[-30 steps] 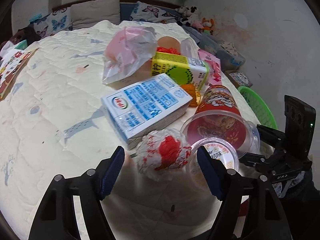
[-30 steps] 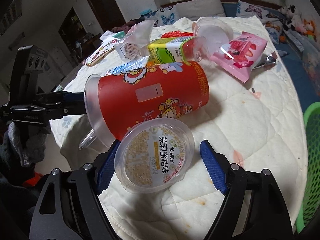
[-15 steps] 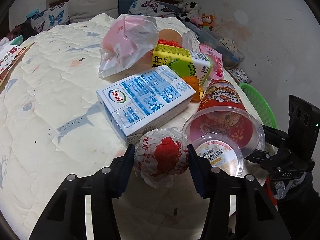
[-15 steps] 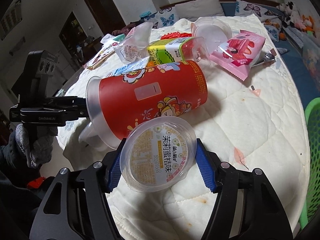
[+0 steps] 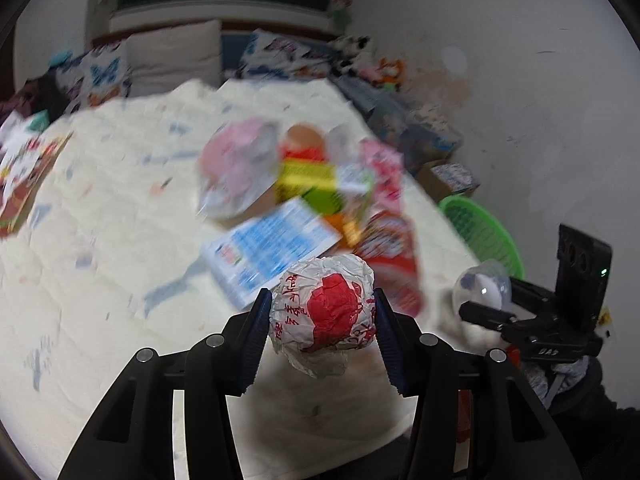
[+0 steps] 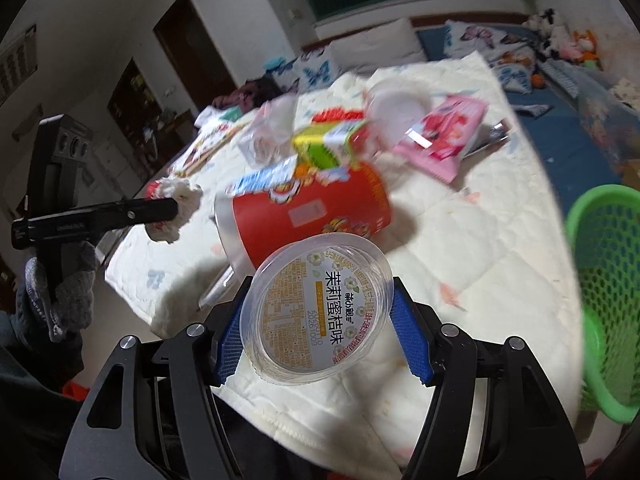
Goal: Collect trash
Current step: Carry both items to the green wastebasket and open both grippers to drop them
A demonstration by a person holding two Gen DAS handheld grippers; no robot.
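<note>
My left claw (image 5: 322,314) clamps paper ball (image 5: 323,312). My right claw (image 6: 318,312) clamps clear cup (image 6: 318,308); green basket (image 6: 604,292) at 3 o'clock.

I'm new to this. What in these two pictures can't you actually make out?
- Left view: the trash pile is smeared by motion blur, so its labels are unreadable.
- Right view: the green basket is cut off by the frame edge, its inside unseen.
- Right view: the clear cup hides the quilt behind it.
</note>
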